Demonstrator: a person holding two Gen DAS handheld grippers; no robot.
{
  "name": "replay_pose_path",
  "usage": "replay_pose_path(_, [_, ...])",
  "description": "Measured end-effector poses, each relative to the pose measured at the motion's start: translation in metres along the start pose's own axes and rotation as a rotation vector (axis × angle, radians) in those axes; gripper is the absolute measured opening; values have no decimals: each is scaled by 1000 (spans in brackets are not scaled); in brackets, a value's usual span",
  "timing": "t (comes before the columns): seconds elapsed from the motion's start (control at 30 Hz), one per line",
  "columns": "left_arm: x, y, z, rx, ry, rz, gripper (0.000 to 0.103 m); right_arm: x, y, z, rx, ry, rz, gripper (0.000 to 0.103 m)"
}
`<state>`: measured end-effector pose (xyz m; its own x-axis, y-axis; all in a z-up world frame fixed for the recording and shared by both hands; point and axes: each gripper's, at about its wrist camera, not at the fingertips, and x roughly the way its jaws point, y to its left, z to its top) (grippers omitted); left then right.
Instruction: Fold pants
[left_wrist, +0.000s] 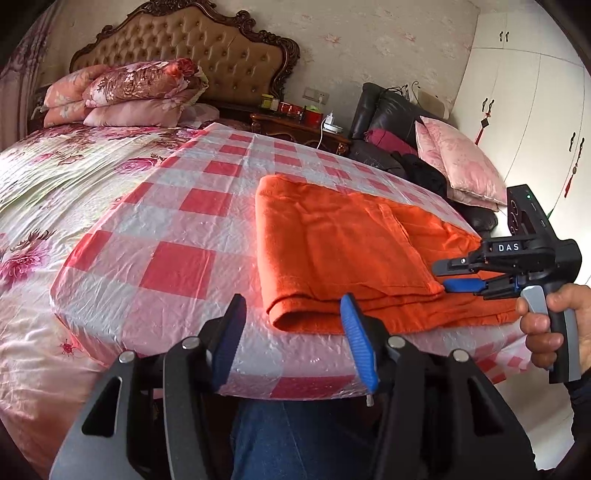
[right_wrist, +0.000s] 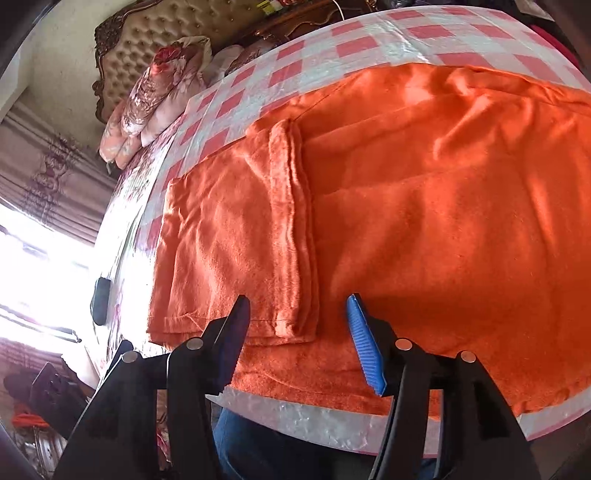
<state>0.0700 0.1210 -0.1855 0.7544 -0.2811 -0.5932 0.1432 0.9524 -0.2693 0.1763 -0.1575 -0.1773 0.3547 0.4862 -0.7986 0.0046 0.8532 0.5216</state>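
left gripper (left_wrist: 293, 334) – jaws apart, empty, at table (left_wrist: 155, 236) near edge by folded corner | orange pants (left_wrist: 332, 240) – lying part-folded on checked cover, hem flap doubled over | right gripper (right_wrist: 297, 338) – jaws apart, nothing pinched, over hem flap | risk – likely grabbing top layer only, fold sliding askew on slick plastic

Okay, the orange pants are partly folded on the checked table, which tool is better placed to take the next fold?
Right, probably. The right tool hangs open over the orange pants, beside the folded leg's edge. The left tool is open too, over bare checked table off the pants' corner.
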Motion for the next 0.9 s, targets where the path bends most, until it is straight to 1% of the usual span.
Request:
replay_pose_path(0.03, [0, 0, 0, 1, 0, 1, 54, 2, 2, -1, 0, 13, 13, 43])
replay_pose_path(0.17, [0, 0, -1, 8, 6, 6, 54, 5, 7, -4, -14, 5, -12, 41])
replay_pose_path(0.2, [0, 0, -1, 9, 7, 7, 54, 5, 6, -3, -4, 2, -19, 36])
replay_pose_path(0.3, [0, -2, -3, 32, 7, 20, 56, 3, 2, -4, 20, -9, -26, 36])
replay_pose_path(0.37, [2, -3, -5, 48, 12, 28, 56, 4, 4, -5, 8, -11, -38, 36])
replay_pose_path(0.43, [4, -4, -7, 56, 20, 30, 56, 6, 10, -5, -25, -13, -76, 26])
replay_pose_path(0.5, [7, -3, -10, 55, 30, 28, 56, 6, 11, -7, -47, -17, -92, 14])
replay_pose_path(0.57, [10, -3, -13, 67, 43, 41, 56, 4, 11, -7, -50, -23, -83, 12])
replay_pose_path(0.67, [15, 1, -15, 64, 73, 57, 55, -5, 13, -7, -63, -38, -76, 12])
replay_pose_path(0.73, [17, 3, -16, 60, 77, 62, 55, -12, 16, -7, -67, -43, -67, 12])
replay_pose_path(0.8, [16, 4, -14, 60, 74, 67, 51, -16, 17, -9, -66, -41, -57, 11])
replay_pose_path(0.9, [16, 6, -12, 52, 69, 73, 50, -20, 19, -12, -70, -37, -44, 11])
